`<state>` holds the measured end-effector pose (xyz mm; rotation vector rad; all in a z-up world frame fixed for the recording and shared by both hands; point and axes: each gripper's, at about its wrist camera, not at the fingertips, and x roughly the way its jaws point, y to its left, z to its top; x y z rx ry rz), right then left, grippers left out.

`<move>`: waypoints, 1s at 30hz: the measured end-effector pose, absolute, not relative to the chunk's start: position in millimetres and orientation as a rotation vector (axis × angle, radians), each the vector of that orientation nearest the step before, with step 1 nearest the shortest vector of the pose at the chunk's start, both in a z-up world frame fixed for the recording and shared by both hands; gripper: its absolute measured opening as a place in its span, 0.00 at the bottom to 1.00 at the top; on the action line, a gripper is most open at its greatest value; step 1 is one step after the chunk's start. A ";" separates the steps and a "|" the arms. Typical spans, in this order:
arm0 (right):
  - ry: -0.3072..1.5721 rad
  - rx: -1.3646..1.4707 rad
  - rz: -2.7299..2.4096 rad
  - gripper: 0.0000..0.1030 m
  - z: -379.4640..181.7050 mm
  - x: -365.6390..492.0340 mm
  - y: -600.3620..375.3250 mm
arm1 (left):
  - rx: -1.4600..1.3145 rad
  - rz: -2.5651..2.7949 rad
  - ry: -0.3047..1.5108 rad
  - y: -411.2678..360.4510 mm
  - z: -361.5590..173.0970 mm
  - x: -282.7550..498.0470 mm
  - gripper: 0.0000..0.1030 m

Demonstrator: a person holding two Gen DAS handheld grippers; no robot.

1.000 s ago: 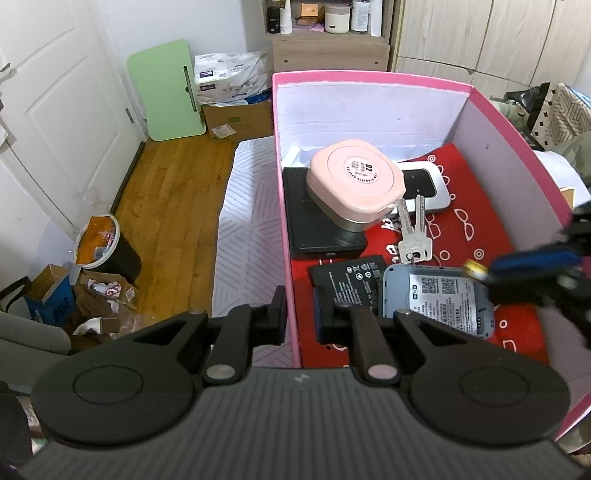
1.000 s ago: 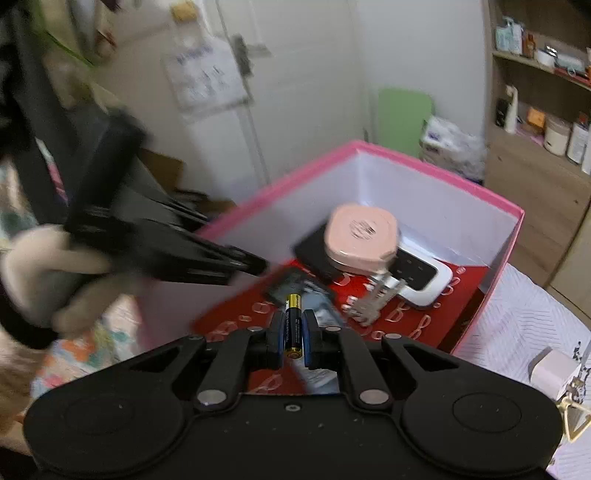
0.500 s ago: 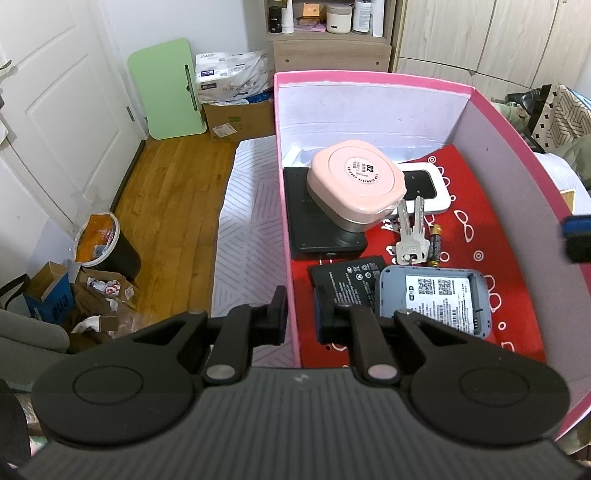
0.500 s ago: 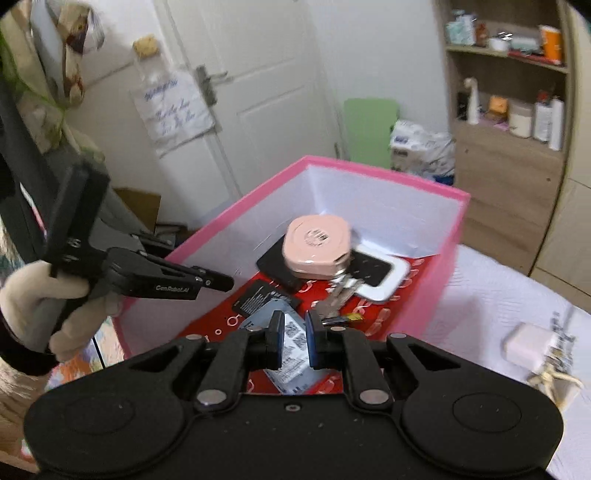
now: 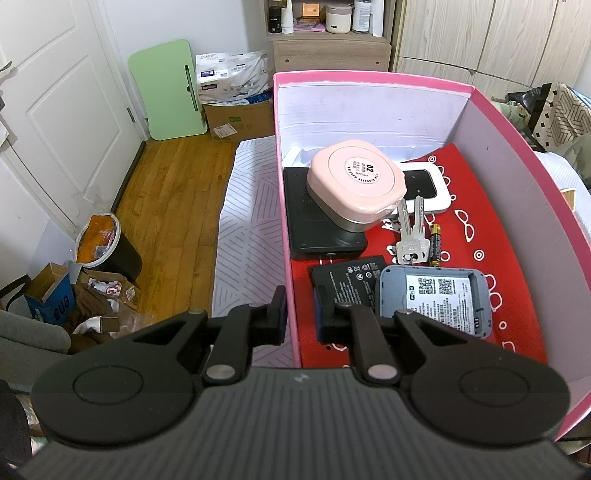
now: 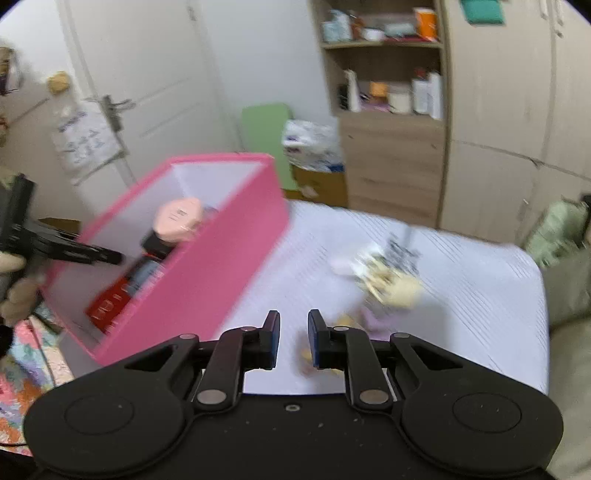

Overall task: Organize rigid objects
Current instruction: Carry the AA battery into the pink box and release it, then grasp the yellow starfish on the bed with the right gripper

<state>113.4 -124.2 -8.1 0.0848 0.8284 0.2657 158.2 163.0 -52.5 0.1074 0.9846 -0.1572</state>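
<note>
Pink box (image 5: 373,79) already holds the pink case (image 5: 356,181), keys (image 5: 410,230) and, at their three o'clock, the battery (image 5: 435,243). Left gripper (image 5: 298,314) clamps its wall. Right gripper (image 6: 292,338), jaws just opening, empty, faces leftover clutter (image 6: 384,273) at one o'clock.

A home bedroom: bed (image 6: 424,288), wooden wardrobe (image 5: 491,37), toiletry shelf (image 5: 325,22), white door (image 5: 55,110).

2 matte-black grippers (image 5: 298,318) (image 6: 293,339): blue-padded fingers, silver pivot screws, round embossed discs
</note>
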 end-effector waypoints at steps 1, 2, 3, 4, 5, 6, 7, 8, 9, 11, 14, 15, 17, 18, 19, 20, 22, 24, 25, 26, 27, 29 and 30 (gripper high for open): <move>0.838 0.085 0.252 0.21 -13.6 112.0 -128.6 | 0.110 -0.156 0.985 162.5 -52.5 158.1 0.12; 0.846 0.083 0.238 0.22 -20.2 110.0 -132.8 | 0.112 -0.156 0.985 162.4 -52.6 158.1 0.12; 0.852 0.077 0.226 0.23 -25.6 109.2 -135.2 | 0.116 -0.156 0.985 162.2 -52.6 157.9 0.12; 0.860 0.067 0.216 0.25 -31.8 109.1 -136.3 | 0.118 -0.156 0.985 162.0 -52.7 157.6 0.12; 0.866 0.057 0.211 0.27 -37.9 109.1 -136.3 | 0.122 -0.155 0.985 161.9 -52.7 157.6 0.12; 0.873 0.049 0.210 0.28 -44.0 109.8 -136.4 | 0.125 -0.155 0.985 161.8 -52.7 157.3 0.12; 0.881 0.045 0.212 0.31 -49.8 111.2 -135.5 | 0.126 -0.155 0.985 161.3 -52.8 157.1 0.12; 0.886 0.047 0.214 0.34 -54.7 112.9 -134.9 | 0.125 -0.155 0.985 161.7 -52.8 156.8 0.12; 0.890 0.051 0.215 0.35 -59.9 115.4 -134.0 | 0.125 -0.155 0.985 161.2 -52.8 157.0 0.12; 0.894 0.043 0.224 0.36 -66.5 120.0 -131.2 | 0.124 -0.154 0.985 161.3 -52.9 157.0 0.12; 0.883 0.004 0.243 0.36 -72.5 124.1 -122.4 | 0.124 -0.154 0.983 160.5 -52.8 157.6 0.12; 0.882 0.008 0.239 0.36 -73.1 127.5 -120.9 | 0.121 -0.154 0.983 160.3 -52.9 157.9 0.12; 0.880 0.021 0.227 0.41 -76.1 132.7 -116.7 | 0.122 -0.154 0.983 160.2 -52.7 158.0 0.12; 0.879 0.022 0.214 0.44 -78.2 135.8 -115.4 | 0.122 -0.154 0.983 160.2 -52.7 158.0 0.12; 0.883 0.014 0.196 0.49 -80.8 139.7 -113.4 | 0.123 -0.153 0.983 160.3 -52.7 157.8 0.12; 0.884 0.006 0.180 0.51 -82.7 141.8 -111.4 | 0.123 -0.154 0.982 160.5 -52.7 158.0 0.12; 0.878 0.005 0.167 0.51 -86.3 145.0 -109.7 | 0.122 -0.154 0.982 160.2 -52.7 158.1 0.12; 0.863 0.027 0.166 0.54 -88.8 146.9 -109.7 | 0.121 -0.154 0.981 160.5 -52.6 158.2 0.12; 0.854 0.031 0.161 0.56 -89.8 147.7 -109.7 | 0.120 -0.153 0.982 160.5 -52.7 158.2 0.12; 0.846 0.029 0.154 0.57 -90.8 148.3 -108.7 | 0.121 -0.153 0.981 160.3 -52.5 158.4 0.12; 0.837 0.024 0.147 0.57 -91.7 148.6 -107.2 | 0.123 -0.153 0.980 160.4 -52.4 158.4 0.12; 0.818 0.015 0.140 0.58 -93.9 146.9 -103.8 | 0.123 -0.153 0.979 160.3 -51.9 158.3 0.12; 0.807 0.008 0.133 0.58 -95.0 145.3 -102.1 | 0.122 -0.153 0.979 159.9 -52.0 158.1 0.12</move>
